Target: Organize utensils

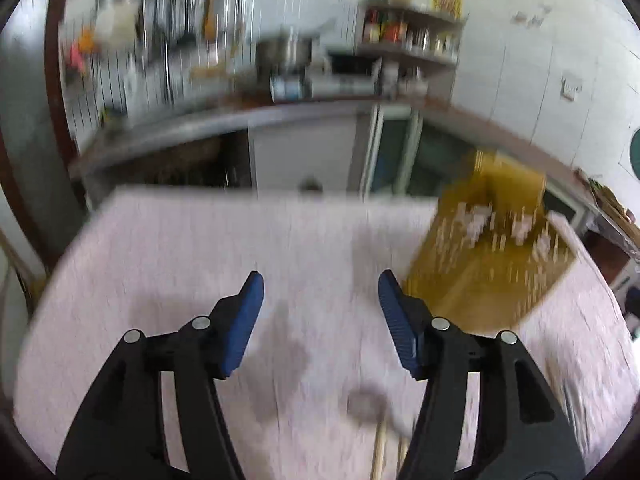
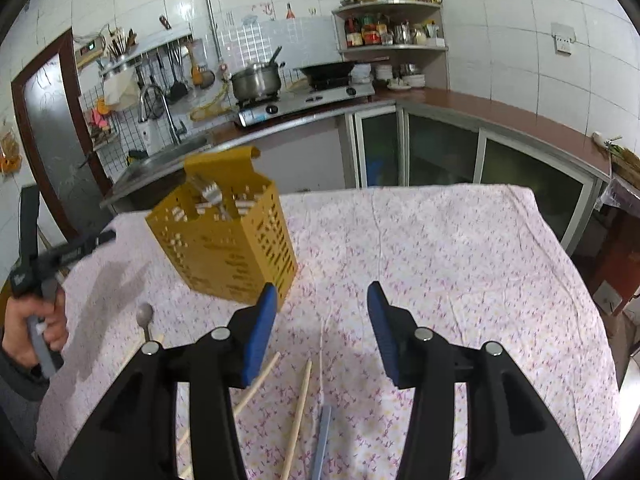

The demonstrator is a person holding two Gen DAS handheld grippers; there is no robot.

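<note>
both tongs, left gripper [image 1: 320,292] and right gripper [image 2: 322,304], open, empty; take spoon [image 2: 145,316] by its handle, near edge; drop into yellow caddy [image 2: 224,240].

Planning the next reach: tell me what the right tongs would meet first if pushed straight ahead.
Probably only the floral tablecloth: the right tongs stand open and point at bare cloth, with the yellow holder off to their left. Depth is uncertain.
</note>
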